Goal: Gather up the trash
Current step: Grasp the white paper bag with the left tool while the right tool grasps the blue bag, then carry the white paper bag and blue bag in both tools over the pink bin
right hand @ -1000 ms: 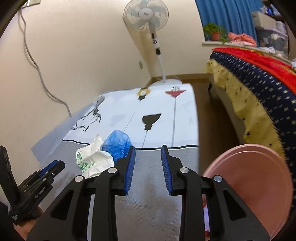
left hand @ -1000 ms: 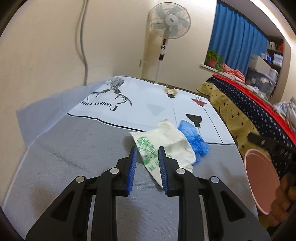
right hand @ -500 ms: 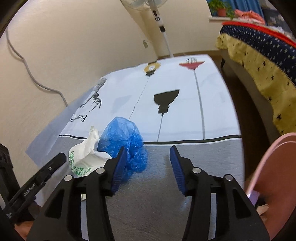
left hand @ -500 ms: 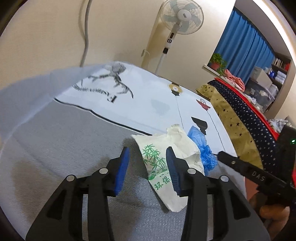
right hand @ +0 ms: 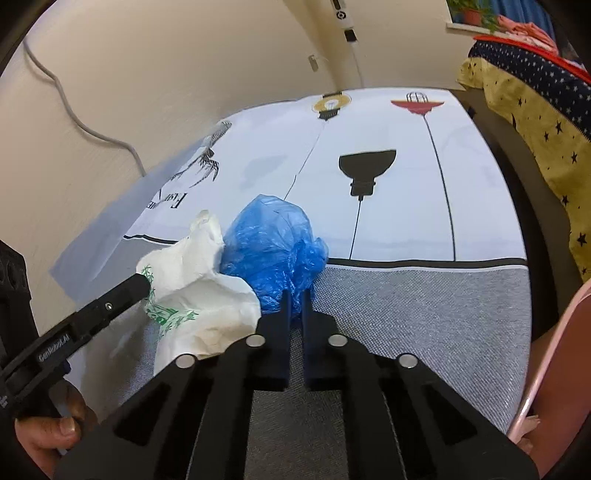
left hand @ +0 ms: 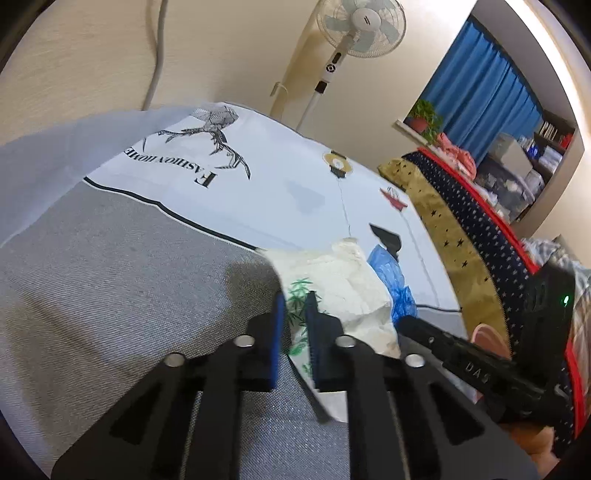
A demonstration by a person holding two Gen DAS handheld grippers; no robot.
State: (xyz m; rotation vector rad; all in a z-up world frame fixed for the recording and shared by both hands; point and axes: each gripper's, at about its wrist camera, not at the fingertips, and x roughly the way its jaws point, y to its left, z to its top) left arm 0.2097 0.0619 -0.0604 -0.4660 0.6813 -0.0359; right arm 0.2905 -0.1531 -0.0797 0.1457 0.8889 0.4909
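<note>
A crumpled white plastic bag (left hand: 343, 280) with green bamboo print lies on the grey part of the floor mat (left hand: 110, 277). My left gripper (left hand: 294, 299) is closing its jaws on the bag's near edge, and the printed plastic is pinched between the blue pads. Touching it on the right is a blue plastic bag (right hand: 273, 240). My right gripper (right hand: 294, 295) is shut on this blue bag's near edge. From the right wrist, the white bag (right hand: 199, 291) sits left of the blue one, with the left gripper's fingers (right hand: 122, 295) against it.
A pink bowl (right hand: 546, 362) sits at the right edge, close to the right hand. A bed with a starred yellow and navy cover (left hand: 461, 229) runs along the right. A standing fan (left hand: 362, 18) and a wall cable (left hand: 155, 55) are at the back.
Both grippers moved forward and down to the bags, widened, then closed: the left on the white bag, the right on the blue one.
</note>
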